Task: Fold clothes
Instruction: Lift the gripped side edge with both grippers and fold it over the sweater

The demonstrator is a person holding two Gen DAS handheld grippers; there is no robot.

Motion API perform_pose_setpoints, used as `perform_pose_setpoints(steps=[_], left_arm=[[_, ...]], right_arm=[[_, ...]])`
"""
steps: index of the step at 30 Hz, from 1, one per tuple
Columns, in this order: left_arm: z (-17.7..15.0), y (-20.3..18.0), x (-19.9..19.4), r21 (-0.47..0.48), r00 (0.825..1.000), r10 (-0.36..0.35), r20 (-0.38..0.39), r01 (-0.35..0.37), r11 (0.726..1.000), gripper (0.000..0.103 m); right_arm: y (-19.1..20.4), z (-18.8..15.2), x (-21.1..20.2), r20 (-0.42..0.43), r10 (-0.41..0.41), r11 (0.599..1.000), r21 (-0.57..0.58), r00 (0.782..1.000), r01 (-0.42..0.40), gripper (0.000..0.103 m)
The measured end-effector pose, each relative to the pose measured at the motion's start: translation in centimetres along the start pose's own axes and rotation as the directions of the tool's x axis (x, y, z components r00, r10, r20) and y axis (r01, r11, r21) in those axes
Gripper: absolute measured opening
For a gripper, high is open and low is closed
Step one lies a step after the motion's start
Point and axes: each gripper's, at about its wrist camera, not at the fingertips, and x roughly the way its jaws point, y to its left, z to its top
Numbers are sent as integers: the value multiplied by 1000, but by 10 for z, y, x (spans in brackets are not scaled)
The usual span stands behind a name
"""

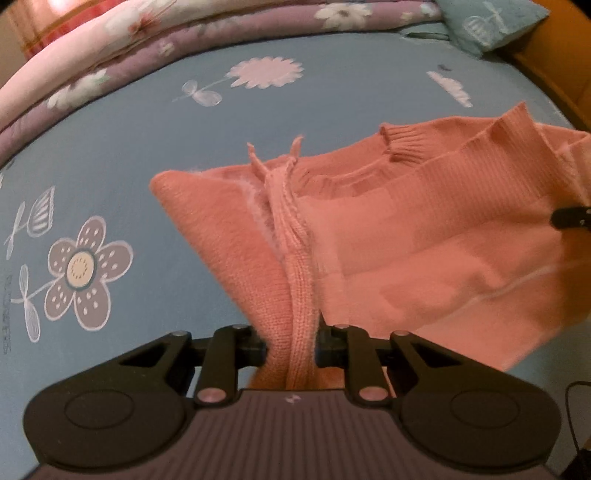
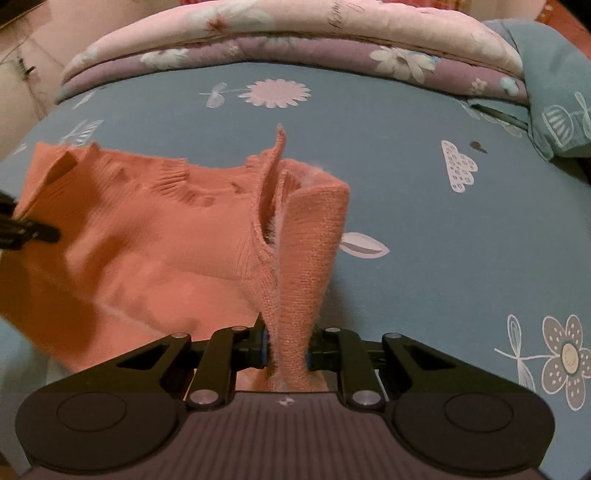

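Observation:
A pink knitted sweater point(image 1: 406, 236) hangs lifted above a blue flowered bedsheet point(image 1: 129, 147). My left gripper point(image 1: 291, 347) is shut on a bunched fold of its knit at one side. My right gripper point(image 2: 288, 350) is shut on a bunched fold of the sweater point(image 2: 147, 240) at the other side. The ribbed neckline point(image 1: 402, 142) shows between the two grips. In the left wrist view the right gripper's black tip point(image 1: 570, 218) pokes in at the right edge. In the right wrist view the left gripper's tip point(image 2: 33, 230) shows at the left edge.
Folded quilts in pink and purple flower print point(image 2: 295, 33) lie stacked along the far side of the bed. A teal pillow point(image 2: 554, 92) rests at the far right. A wooden bed frame point(image 1: 554, 66) borders the right side in the left wrist view. The sheet point(image 2: 443, 258) stretches bare around the sweater.

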Motion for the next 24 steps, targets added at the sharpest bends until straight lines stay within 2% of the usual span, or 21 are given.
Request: perform_pose_setpoints(steps=[7, 12, 16, 24], left_arm=[[23, -40, -29, 72, 998, -58, 24, 57, 996, 17], [37, -83, -39, 138, 993, -118, 4, 116, 984, 17], [47, -126, -41, 197, 985, -173, -27, 175, 965, 17], [82, -225, -40, 333, 966, -253, -53, 256, 907, 17]], right_arm=[[-2, -17, -49, -15, 44, 999, 8, 999, -44, 19], [-23, -41, -85, -58, 47, 996, 84, 997, -42, 19], [-44, -66, -114, -95, 36, 989, 147, 995, -22, 19], [-98, -121, -168, -88, 1, 948, 318, 996, 27, 19]])
